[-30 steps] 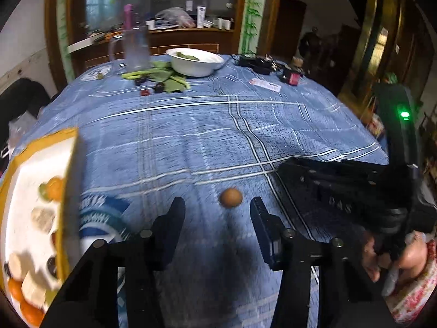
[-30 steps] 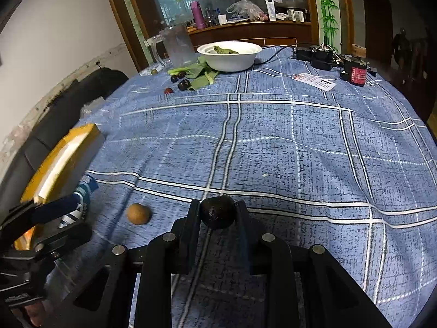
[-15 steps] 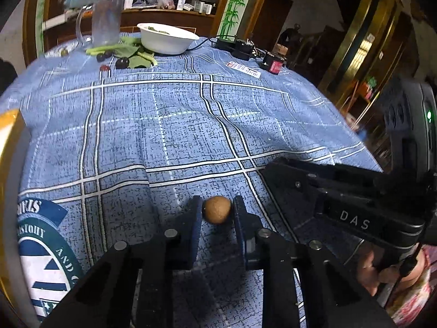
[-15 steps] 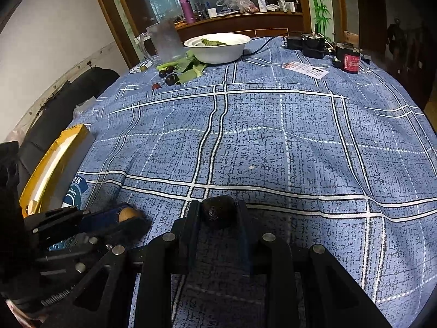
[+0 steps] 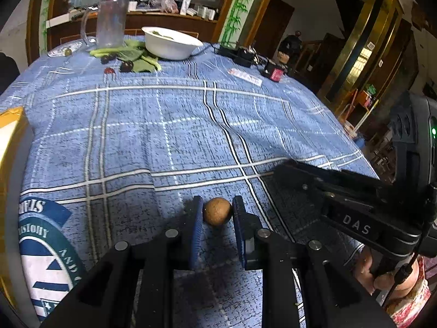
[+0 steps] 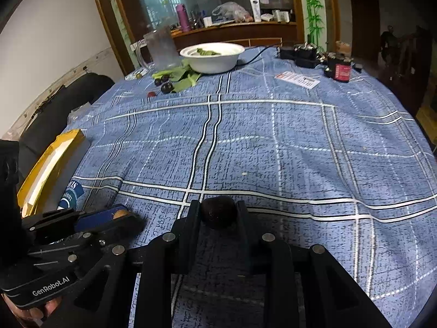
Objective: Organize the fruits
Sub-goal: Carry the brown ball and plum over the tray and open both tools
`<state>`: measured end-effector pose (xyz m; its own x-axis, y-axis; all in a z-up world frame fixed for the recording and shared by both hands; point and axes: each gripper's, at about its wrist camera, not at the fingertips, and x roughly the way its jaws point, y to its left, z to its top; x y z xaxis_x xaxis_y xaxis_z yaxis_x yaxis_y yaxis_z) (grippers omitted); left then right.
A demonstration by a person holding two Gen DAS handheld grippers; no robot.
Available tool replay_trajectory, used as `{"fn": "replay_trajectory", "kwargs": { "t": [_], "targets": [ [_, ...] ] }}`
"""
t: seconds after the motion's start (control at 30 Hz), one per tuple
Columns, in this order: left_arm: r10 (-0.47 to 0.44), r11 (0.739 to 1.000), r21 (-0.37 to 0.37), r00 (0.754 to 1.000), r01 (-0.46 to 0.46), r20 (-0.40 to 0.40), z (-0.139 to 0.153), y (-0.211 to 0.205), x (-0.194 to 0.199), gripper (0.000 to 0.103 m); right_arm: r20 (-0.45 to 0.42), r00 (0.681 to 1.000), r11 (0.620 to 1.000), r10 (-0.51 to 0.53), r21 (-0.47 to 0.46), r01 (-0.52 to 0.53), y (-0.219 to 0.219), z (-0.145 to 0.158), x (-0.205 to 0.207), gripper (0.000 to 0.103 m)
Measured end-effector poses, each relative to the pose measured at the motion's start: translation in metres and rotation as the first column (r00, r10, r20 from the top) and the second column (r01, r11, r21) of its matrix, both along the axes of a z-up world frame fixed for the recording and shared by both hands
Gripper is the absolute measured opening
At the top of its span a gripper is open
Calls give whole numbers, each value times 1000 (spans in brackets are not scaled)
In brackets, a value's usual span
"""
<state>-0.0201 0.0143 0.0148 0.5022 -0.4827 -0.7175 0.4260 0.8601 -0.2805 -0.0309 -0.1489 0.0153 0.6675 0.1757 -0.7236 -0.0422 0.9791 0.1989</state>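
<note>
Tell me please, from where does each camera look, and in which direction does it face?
Left wrist: sits on the left tongs, facing across the blue tablecloth; the tongs grip a brown fruit; right tongs and a hand show.
Right wrist: sits on the right tongs gripping a dark fruit, same direction; left tongs show.
Shared: white bowl, yellow tray.

Both views are wrist fisheyes, low and close over the blue-checked desk [image 5: 169, 125], angled down past their own fingers toward the far edge. The left view sits left of the right tool [image 5: 275, 169]; the right view sees the left tool [image 6: 123, 214]. Shared: white bowl [image 5: 170, 43], clear jug [image 6: 161, 47], yellow tray [image 6: 52, 164].
</note>
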Motion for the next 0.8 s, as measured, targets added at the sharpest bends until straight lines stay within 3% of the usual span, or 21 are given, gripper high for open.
{"fn": "replay_trajectory", "kwargs": {
  "t": [0.1, 0.23, 0.33, 0.4, 0.5, 0.63, 0.8],
  "targets": [
    [46, 999, -21, 999, -45, 23, 13, 19, -13, 21, 9, 1000, 999, 8, 38, -8, 3, 7, -12, 27],
    [114, 991, -73, 991, -109, 69, 39, 60, -40, 21, 36, 998, 998, 58, -2, -58, 24, 21, -29, 27],
    [218, 972, -113, 970, -206, 107, 60, 105, -56, 21, 52, 993, 994, 108, 11, -109, 45, 35, -33, 28],
    [311, 947, -131, 942, -295, 128, 71, 140, -64, 21, 70, 986, 987, 152, 34, -155, 64, 47, -34, 28],
    [454, 891, -112, 877, -441, 160, 81, 189, -74, 21, 90, 968, 969, 232, 70, -239, 97, 63, -34, 28],
    [574, 819, -101, 804, -565, 153, 84, 243, -75, 21, 99, 932, 931, 349, 81, -357, 150, 75, -32, 28],
    [618, 784, -3, 780, -621, 98, 68, 280, -54, 21, 50, 877, 875, 478, 61, -481, 226, 74, -19, 28]
  ]
}}
